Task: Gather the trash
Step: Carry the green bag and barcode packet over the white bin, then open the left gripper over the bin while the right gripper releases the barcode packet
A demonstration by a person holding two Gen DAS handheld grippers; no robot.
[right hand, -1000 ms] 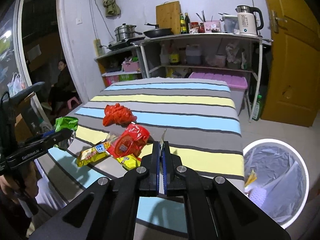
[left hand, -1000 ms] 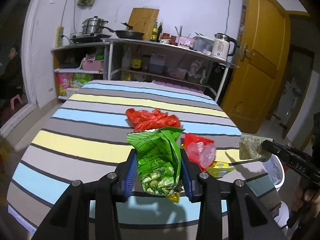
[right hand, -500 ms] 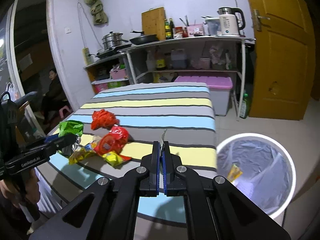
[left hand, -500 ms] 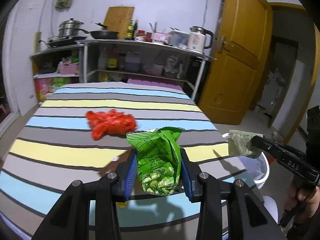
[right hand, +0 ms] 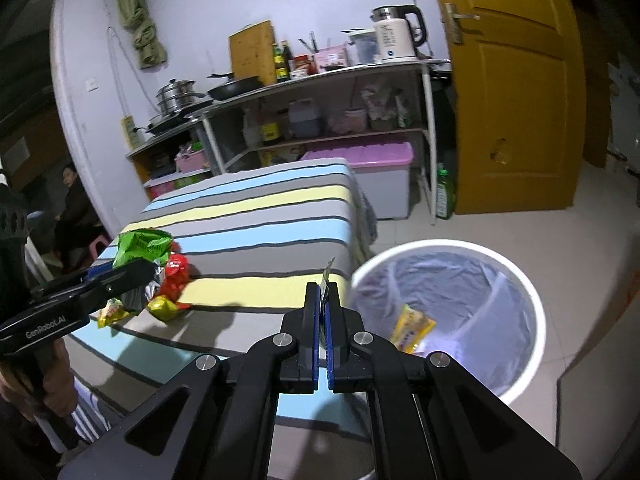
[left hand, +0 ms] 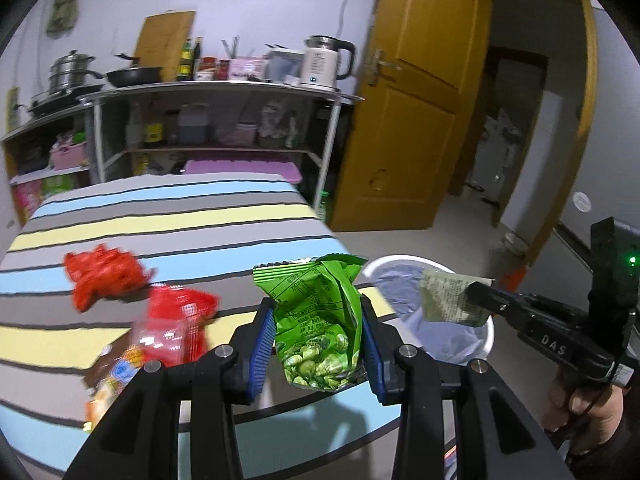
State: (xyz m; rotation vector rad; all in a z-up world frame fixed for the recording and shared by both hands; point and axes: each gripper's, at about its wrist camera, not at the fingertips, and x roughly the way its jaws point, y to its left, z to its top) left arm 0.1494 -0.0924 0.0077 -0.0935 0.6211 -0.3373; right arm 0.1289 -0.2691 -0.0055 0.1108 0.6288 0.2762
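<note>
My left gripper (left hand: 318,344) is shut on a green snack bag (left hand: 316,320), its blue pads pressing both sides above the striped table's near edge (left hand: 240,412). In the right wrist view that bag (right hand: 142,246) and the left gripper (right hand: 132,276) sit at the left. My right gripper (right hand: 322,300) is shut on a thin grey-green wrapper (right hand: 329,270), seen flat in the left wrist view (left hand: 448,298), beside the white lined bin (right hand: 532,300). A yellow wrapper (right hand: 412,326) lies inside the bin. Red wrappers (left hand: 102,280) (left hand: 176,324) and yellow ones (right hand: 166,308) lie on the table.
The bin (left hand: 404,262) stands on the tiled floor just off the table's right corner. Behind the table stand a metal shelf (right hand: 320,80) with a kettle and pans, a pink-lidded box (right hand: 360,156) and a yellow door (right hand: 520,100). A person (right hand: 74,208) sits at far left.
Both grippers have swung right with their wrappers, from over the table toward the bin. The bin now fills more of the right wrist view and the table trash has slid left.
</note>
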